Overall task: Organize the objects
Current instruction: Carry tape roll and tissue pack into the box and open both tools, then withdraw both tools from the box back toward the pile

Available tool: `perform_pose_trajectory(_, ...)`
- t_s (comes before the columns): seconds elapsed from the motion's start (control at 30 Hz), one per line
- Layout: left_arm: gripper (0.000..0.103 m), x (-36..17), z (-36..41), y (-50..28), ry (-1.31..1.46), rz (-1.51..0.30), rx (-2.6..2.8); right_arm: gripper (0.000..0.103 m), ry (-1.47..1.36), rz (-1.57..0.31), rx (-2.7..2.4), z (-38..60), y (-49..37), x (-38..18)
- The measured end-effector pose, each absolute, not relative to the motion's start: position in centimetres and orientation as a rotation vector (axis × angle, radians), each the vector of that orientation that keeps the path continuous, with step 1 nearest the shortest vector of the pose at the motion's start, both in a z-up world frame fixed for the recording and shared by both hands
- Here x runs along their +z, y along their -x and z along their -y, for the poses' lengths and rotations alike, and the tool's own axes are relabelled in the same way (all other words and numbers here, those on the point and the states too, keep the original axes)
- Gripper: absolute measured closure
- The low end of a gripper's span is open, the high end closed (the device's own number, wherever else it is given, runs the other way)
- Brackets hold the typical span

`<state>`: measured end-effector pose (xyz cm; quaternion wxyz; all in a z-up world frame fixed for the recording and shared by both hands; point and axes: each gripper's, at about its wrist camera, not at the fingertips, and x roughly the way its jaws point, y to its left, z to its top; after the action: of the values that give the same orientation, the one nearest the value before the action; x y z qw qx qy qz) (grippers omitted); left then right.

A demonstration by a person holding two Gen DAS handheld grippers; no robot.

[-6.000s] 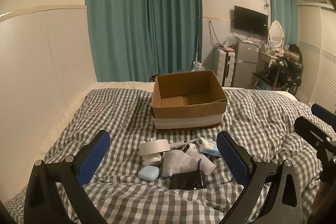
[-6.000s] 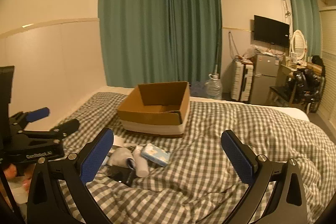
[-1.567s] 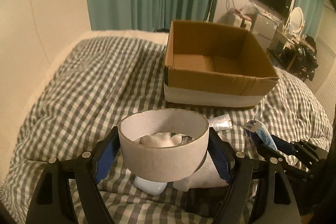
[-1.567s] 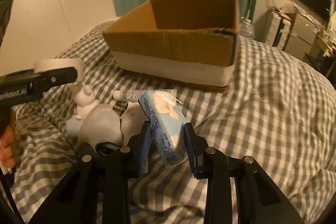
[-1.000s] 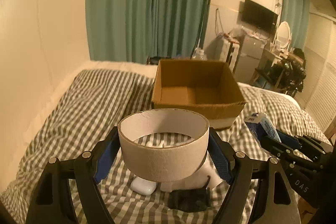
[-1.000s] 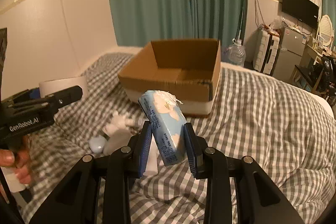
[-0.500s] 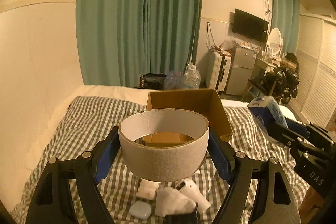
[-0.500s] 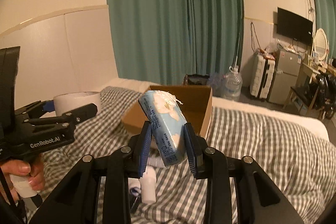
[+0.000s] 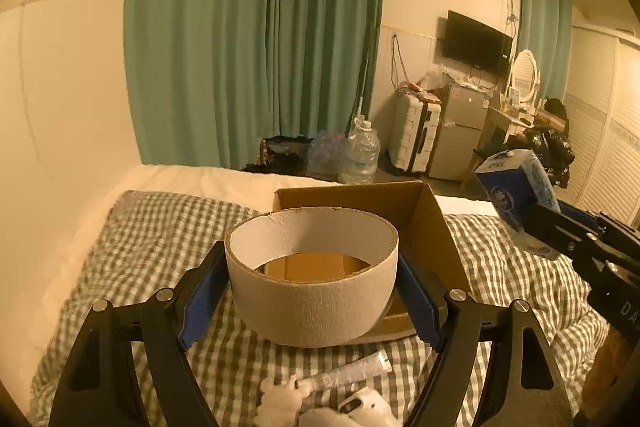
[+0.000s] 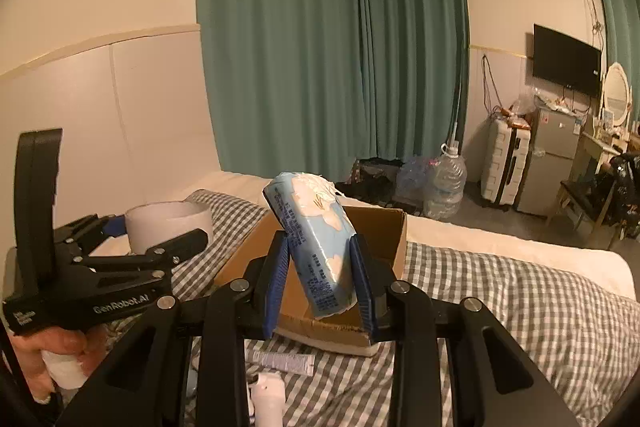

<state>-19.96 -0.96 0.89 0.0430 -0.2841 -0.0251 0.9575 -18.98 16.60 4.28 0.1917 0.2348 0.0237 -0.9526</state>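
Note:
My left gripper (image 9: 312,283) is shut on a wide white tape roll (image 9: 312,301), held in the air just before the open cardboard box (image 9: 432,223) on the checked bed. My right gripper (image 10: 320,267) is shut on a light blue tissue pack (image 10: 316,243), held above the near edge of the box (image 10: 396,227). In the left wrist view the tissue pack (image 9: 516,183) shows at the right. In the right wrist view the tape roll (image 10: 168,227) shows at the left. A small tube (image 9: 352,373), a white plush toy (image 9: 280,399) and a white device (image 9: 364,407) lie on the bed below.
The bed has a grey checked cover (image 9: 160,239) and a padded wall on the left. Green curtains (image 9: 256,39), water bottles (image 9: 362,155), a suitcase (image 9: 414,139) and a small fridge (image 9: 460,135) stand beyond the bed.
Both grippers have moved forward toward the box with their loads. The box looms larger in both views. The loose items have slid to the bottom edge.

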Motion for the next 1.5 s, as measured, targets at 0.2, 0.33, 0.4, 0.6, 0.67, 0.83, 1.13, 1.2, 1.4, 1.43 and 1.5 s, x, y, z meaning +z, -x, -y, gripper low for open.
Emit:
perform_pose_trajectory(0.2, 0.021, -2.3, 0.4, 23.7, 0.928, 0.059, 2.900, 0.073, -0.737, -0.102, -2.634, -16.2, 23.3, 1.4)
perform_pose_trajectory(0.33, 0.021, -4.4, 0.5, 26.0, 0.968, 0.061, 2.880, 0.073, -0.786, -0.110, -2.618, -16.0, 25.7, -0.4)
perform_pose_trajectory(0.4, 0.021, -5.1, 0.5, 27.1, 0.981, 0.049, 2.877, 0.073, -0.805, -0.119, -2.612, -16.0, 26.7, -1.3)
perform_pose_trajectory(0.6, 0.021, -7.1, 0.7, 29.8, 1.039, 0.025, 2.854, 0.073, -0.852, -0.113, -2.579, -16.0, 29.8, -4.1)
perform_pose_trajectory(0.67, 0.021, -7.9, 0.5, 30.6, 1.070, 0.016, 2.844, 0.072, -0.887, -0.116, -2.565, -16.0, 30.6, -5.1)
perform_pose_trajectory(0.83, 0.020, -8.9, -0.5, 31.2, 1.076, -0.071, 2.857, 0.071, -0.935, -0.092, -2.539, -17.1, 31.7, -6.5)
perform_pose_trajectory(1.13, 0.005, -7.1, -0.7, 29.4, 1.047, -0.133, 2.891, 0.036, -0.814, -0.114, -2.575, -17.3, 29.3, -3.8)
perform_pose_trajectory(1.2, 0.004, -6.1, -0.4, 28.7, 1.043, -0.129, 2.901, 0.032, -0.777, -0.096, -2.594, -17.7, 28.4, -2.4)
perform_pose_trajectory(1.4, 0.002, -3.2, 1.0, 25.7, 1.015, -0.095, 2.929, 0.009, -0.731, -0.039, -2.651, -19.2, 26.5, 1.1)
perform_pose_trajectory(1.43, 0.002, -2.6, 1.2, 25.2, 1.006, -0.092, 2.935, 0.006, -0.727, -0.033, -2.668, -19.6, 26.0, 1.7)
perform_pose_trajectory(1.5, 0.001, -1.4, 1.5, 23.7, 0.978, -0.082, 2.941, 0.004, -0.716, -0.020, -2.690, -20.0, 25.2, 2.6)
